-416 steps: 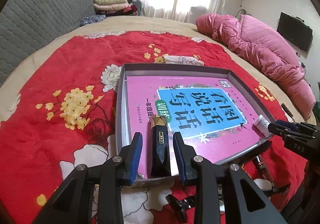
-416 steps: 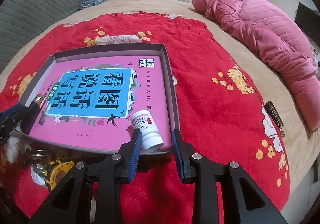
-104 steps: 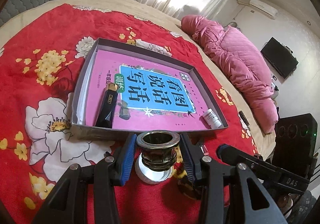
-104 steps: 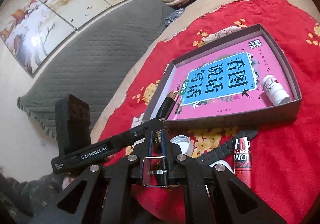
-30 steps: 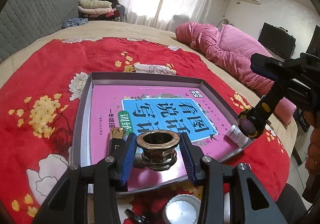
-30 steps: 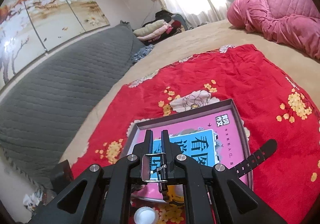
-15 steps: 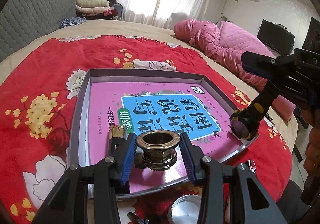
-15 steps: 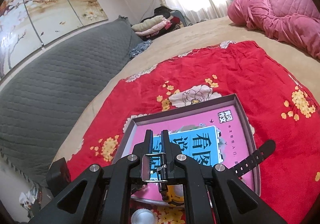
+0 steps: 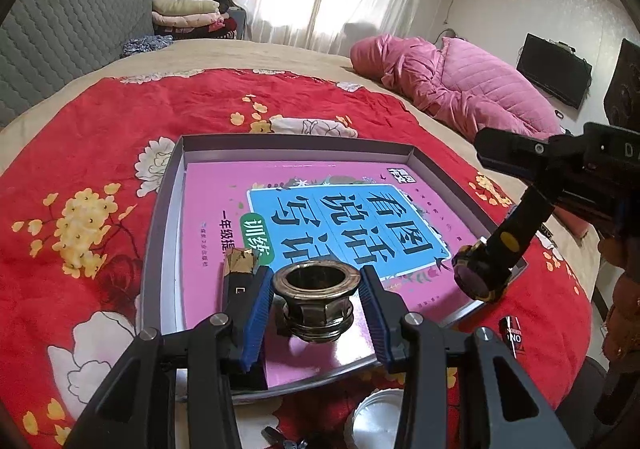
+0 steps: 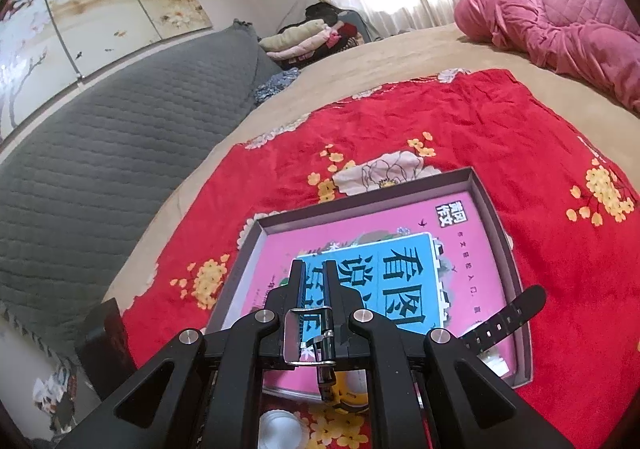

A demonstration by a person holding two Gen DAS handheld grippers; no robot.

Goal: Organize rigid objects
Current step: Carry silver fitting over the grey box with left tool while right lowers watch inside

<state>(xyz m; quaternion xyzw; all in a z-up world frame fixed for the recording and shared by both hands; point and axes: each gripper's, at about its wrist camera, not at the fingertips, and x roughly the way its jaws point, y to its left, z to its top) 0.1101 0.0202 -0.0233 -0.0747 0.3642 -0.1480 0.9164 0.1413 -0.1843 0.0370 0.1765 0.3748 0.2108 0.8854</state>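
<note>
My left gripper (image 9: pixel 316 291) is shut on a brass threaded fitting (image 9: pixel 315 301), held upright just above the near edge of the grey tray (image 9: pixel 160 217). A pink book (image 9: pixel 304 189) covers the tray's floor. A black lighter with a gold top (image 9: pixel 239 273) lies in the tray beside my left finger. My right gripper (image 10: pixel 314 269) is shut on the strap of a black and yellow wristwatch (image 9: pixel 482 275). The watch dangles over the tray's near right corner. Its buckle (image 10: pixel 308 333) shows between the right fingers, and its free strap end (image 10: pixel 508 313) sticks out to the right.
A red tube (image 9: pixel 514 333) and a white round lid (image 9: pixel 376 421) lie on the red floral blanket (image 9: pixel 100 129) in front of the tray. A pink quilt (image 9: pixel 460 85) is heaped at the far right. A grey padded headboard (image 10: pixel 100 129) runs along the left.
The right gripper has sunk a little with the watch, which now hangs lower over the tray's near right corner. The left gripper and the brass fitting have stayed put.
</note>
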